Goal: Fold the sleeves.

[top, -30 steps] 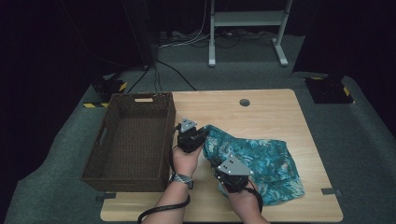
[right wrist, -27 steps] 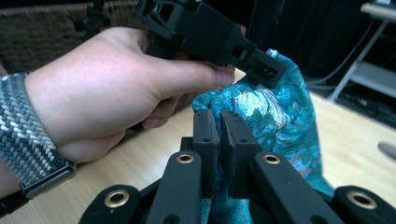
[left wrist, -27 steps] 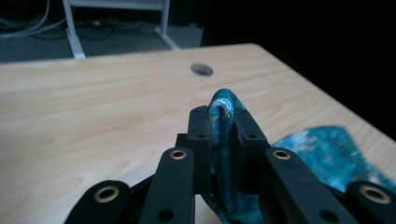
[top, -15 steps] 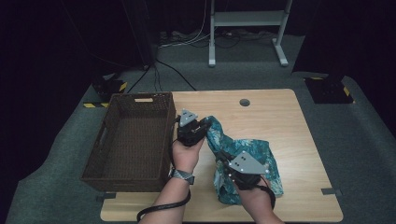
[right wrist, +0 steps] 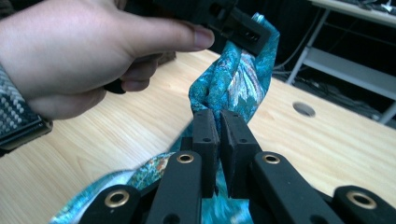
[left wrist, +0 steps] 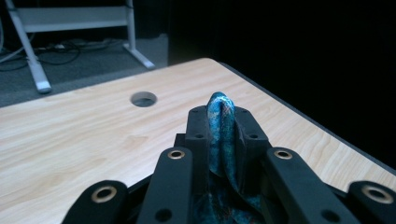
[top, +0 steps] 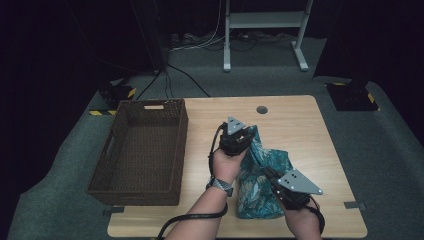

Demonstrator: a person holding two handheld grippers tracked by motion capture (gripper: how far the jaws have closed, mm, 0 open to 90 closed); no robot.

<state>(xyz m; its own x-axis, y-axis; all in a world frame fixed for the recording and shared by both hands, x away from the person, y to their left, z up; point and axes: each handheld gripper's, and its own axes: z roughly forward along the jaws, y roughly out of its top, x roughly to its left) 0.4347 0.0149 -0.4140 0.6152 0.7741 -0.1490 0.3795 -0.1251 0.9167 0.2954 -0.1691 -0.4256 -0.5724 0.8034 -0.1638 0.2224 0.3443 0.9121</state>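
A teal patterned cloth (top: 260, 180) hangs bunched between both grippers over the middle of the wooden table (top: 310, 125). My left gripper (top: 248, 134) is shut on the cloth's far end; in the left gripper view a fold of the cloth (left wrist: 219, 126) is pinched between its black jaws (left wrist: 219, 122). My right gripper (top: 268, 173) is shut on the cloth nearer the front edge. In the right gripper view its jaws (right wrist: 219, 122) clamp the cloth (right wrist: 238, 84), with the person's left hand (right wrist: 74, 51) and the left gripper just beyond. The cloth's lower part rests on the table.
A dark woven basket (top: 142, 147) stands empty on the table's left side. A round cable hole (top: 261, 109) lies at the table's back middle. A white metal frame (top: 260, 30) stands on the carpet beyond the table.
Both hands have lifted and swung right, gathering the cloth from a flat spread into a bunched, hanging fold. The left hand has moved away from the basket edge toward the table's middle.
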